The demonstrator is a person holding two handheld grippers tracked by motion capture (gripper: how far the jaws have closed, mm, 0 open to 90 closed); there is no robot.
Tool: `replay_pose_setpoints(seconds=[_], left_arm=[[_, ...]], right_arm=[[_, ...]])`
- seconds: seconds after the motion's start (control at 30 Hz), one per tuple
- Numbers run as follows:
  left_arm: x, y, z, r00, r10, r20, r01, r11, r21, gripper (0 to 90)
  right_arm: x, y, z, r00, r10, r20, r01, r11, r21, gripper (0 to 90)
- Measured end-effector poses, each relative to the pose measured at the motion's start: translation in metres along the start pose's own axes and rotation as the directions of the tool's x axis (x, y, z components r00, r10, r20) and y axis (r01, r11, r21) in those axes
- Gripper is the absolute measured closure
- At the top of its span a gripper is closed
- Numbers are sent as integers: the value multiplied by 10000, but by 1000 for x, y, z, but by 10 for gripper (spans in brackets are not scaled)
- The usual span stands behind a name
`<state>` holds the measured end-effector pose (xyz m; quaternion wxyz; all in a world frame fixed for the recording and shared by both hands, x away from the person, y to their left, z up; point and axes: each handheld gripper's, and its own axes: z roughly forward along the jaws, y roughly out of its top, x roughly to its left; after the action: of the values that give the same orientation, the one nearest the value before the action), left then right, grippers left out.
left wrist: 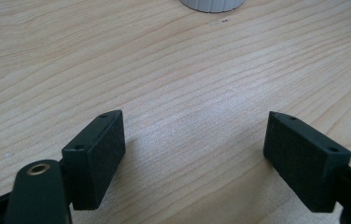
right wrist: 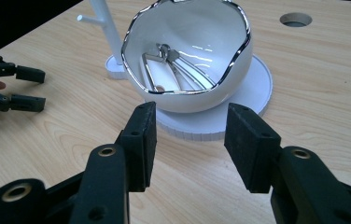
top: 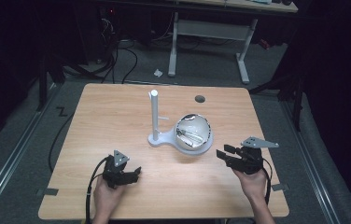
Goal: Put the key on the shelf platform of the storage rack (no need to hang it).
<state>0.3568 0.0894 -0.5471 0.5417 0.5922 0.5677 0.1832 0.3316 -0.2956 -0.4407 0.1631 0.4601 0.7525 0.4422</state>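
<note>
The bowl sits on the round base of a white stand, right of centre on the table, with a post rising from the base's left end. Inside the bowl lies a metal clip, its long axis running from the near-left floor of the bowl up toward the far wall, the hinged end pointing far. The right gripper is just near the bowl, jaws parted with nothing between them, aimed at its wall. The left gripper hovers low over bare wood at the near left, jaws wide apart and empty, well away from the stand. The bowl's wavy rim and glossy curved wall look slippery: a pinch on the wall could slide off, or push the bowl off its base. Reaching in for the clip could knock the rim and tip it.
</note>
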Motion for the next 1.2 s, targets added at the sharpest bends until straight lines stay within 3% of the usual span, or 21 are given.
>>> replay_pose_setpoints(seconds=[0.77, 1.2], left_arm=[[0, 0, 0, 10000, 5, -1, -5, 10000, 4, 212], [0, 0, 0, 10000, 7, -2, -7, 10000, 5, 211]], right_arm=[[6, -22, 12, 9992, 220, -345, -213, 9995, 217, 540], [15, -38, 27, 9987, 175, -480, -139, 9971, 744, 536]])
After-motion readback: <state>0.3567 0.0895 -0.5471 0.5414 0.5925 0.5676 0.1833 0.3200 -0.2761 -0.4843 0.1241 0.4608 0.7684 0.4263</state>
